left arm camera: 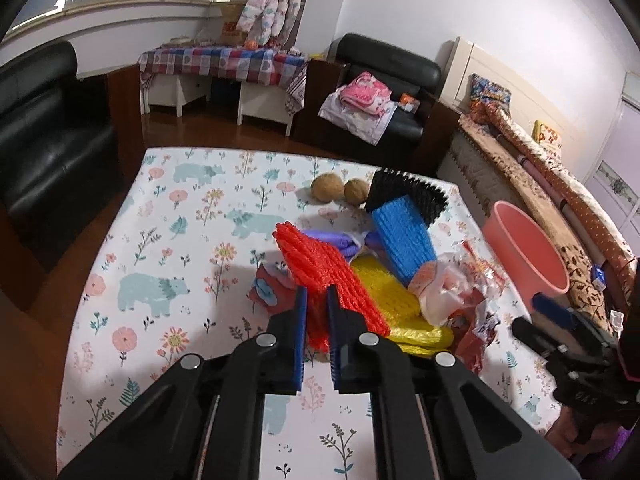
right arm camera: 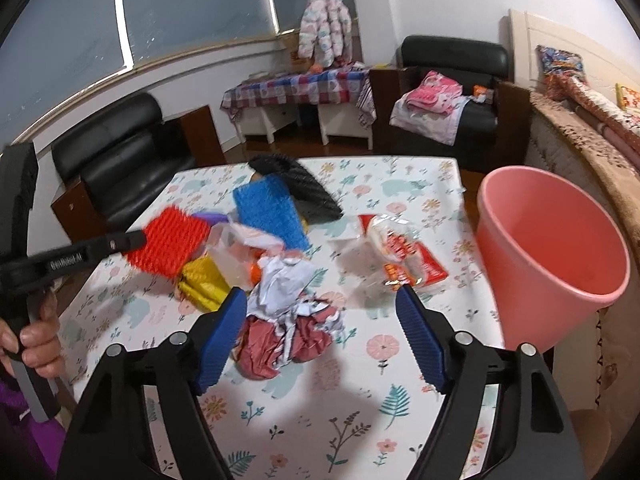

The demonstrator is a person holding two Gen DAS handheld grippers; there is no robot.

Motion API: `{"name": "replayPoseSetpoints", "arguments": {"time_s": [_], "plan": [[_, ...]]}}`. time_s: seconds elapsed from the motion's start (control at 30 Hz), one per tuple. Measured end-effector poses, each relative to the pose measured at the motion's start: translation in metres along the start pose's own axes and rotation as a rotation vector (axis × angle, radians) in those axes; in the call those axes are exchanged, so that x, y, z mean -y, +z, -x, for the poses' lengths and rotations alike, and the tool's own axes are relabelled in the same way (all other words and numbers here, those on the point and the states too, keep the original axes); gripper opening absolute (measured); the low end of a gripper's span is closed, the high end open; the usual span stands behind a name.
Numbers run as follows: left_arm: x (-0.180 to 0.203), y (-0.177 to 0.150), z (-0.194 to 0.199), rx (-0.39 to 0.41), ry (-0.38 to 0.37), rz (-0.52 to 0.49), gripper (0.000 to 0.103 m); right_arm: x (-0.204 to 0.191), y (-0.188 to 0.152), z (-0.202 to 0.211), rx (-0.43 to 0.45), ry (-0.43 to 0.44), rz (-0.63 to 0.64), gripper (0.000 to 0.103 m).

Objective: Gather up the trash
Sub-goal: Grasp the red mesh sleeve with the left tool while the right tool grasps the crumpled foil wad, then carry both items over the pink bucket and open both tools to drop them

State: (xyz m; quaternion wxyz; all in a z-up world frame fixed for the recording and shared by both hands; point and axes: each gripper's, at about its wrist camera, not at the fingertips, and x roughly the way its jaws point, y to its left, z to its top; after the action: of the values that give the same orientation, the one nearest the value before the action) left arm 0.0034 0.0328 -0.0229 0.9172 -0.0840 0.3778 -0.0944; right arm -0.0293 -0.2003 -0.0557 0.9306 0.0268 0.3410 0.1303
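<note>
collecting barely begun, judging by the heap on the tabletop [right arm camera: 400, 420], a white surface printed with flowers and bears. left tool [left arm camera: 317, 300] clamped on the near end of the red foam fruit net [left arm camera: 320, 264], pads pressing its mesh from both sides. right tool [right arm camera: 320, 322] standing apart, pads either side of the crumpled white-and-maroon paper wad [right arm camera: 288, 320], not yet pressing it.

places taken from the pink plastic bucket [right arm camera: 560, 240], standing at the right edge of the tabletop:
- crinkly clear-and-red snack wrapper [right arm camera: 404, 256]: just beside it, to the left.
- paper wad: near, further left and closer to the camera.
- blue foam net [right arm camera: 268, 212], yellow foam net [right arm camera: 200, 280], thin whitish plastic bag [right arm camera: 234, 256]: in the heap well to the left.
- black foam net [right arm camera: 304, 188]: behind the blue one, toward the far edge.
- red net: at the far left of the heap, well apart from the bucket.
- two round brown fruits [left arm camera: 340, 190]: near the far edge, probably not trash.

inside the bucket: only bare pink wall showing, nothing seen in it, though the very bottom is not fully in view. left to do, by this reading: nearly everything, starting with carrying the red net across to the bucket.
</note>
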Motion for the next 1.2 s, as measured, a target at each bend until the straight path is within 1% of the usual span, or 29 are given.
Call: {"name": "replayPoseSetpoints", "arguments": {"time_s": [0.1, 0.13, 0.27, 0.37, 0.43, 0.47, 0.53, 0.57, 0.6, 0.63, 0.73, 0.9, 1.0, 1.2], "plan": [[-0.001, 0.004, 0.010, 0.031, -0.024, -0.001, 0.008, -0.001, -0.002, -0.009, -0.059, 0.024, 0.001, 0.075], [-0.001, 0.005, 0.012, 0.037, -0.031, 0.001, 0.008, -0.002, -0.003, -0.012, -0.074, 0.028, -0.001, 0.073], [-0.002, 0.008, 0.017, 0.050, -0.050, 0.011, 0.008, 0.001, -0.005, -0.022, -0.121, 0.055, -0.029, 0.069], [-0.002, 0.007, 0.019, 0.053, -0.060, 0.014, 0.008, 0.006, -0.007, -0.034, -0.167, 0.099, -0.066, 0.067], [-0.002, 0.006, 0.018, 0.052, -0.065, 0.013, 0.008, 0.008, -0.009, -0.040, -0.186, 0.132, -0.090, 0.060], [-0.001, 0.006, 0.018, 0.051, -0.065, 0.012, 0.008, 0.009, -0.009, -0.040, -0.189, 0.141, -0.096, 0.058], [-0.002, 0.005, 0.018, 0.048, -0.064, 0.011, 0.008, 0.009, -0.010, -0.041, -0.192, 0.161, -0.102, 0.047], [-0.002, 0.005, 0.018, 0.046, -0.065, 0.012, 0.008, 0.009, -0.010, -0.041, -0.194, 0.168, -0.099, 0.044], [-0.002, 0.006, 0.018, 0.046, -0.065, 0.013, 0.008, 0.008, -0.010, -0.040, -0.194, 0.166, -0.097, 0.034], [-0.001, 0.006, 0.018, 0.046, -0.064, 0.013, 0.008, 0.008, -0.011, -0.042, -0.207, 0.169, -0.093, 0.028], [-0.001, 0.005, 0.018, 0.050, -0.064, 0.008, 0.008, 0.009, -0.011, -0.040, -0.205, 0.178, -0.101, 0.023], [0.004, 0.008, 0.024, 0.067, -0.069, -0.002, 0.008, 0.009, -0.009, -0.027, -0.172, 0.175, -0.092, 0.023], [0.009, 0.012, 0.030, 0.085, -0.079, -0.005, 0.008, 0.009, -0.005, -0.016, -0.132, 0.170, -0.080, 0.023], [0.027, 0.020, 0.042, 0.124, -0.112, -0.029, 0.008, 0.015, 0.003, 0.007, -0.050, 0.130, -0.068, 0.023]]}}
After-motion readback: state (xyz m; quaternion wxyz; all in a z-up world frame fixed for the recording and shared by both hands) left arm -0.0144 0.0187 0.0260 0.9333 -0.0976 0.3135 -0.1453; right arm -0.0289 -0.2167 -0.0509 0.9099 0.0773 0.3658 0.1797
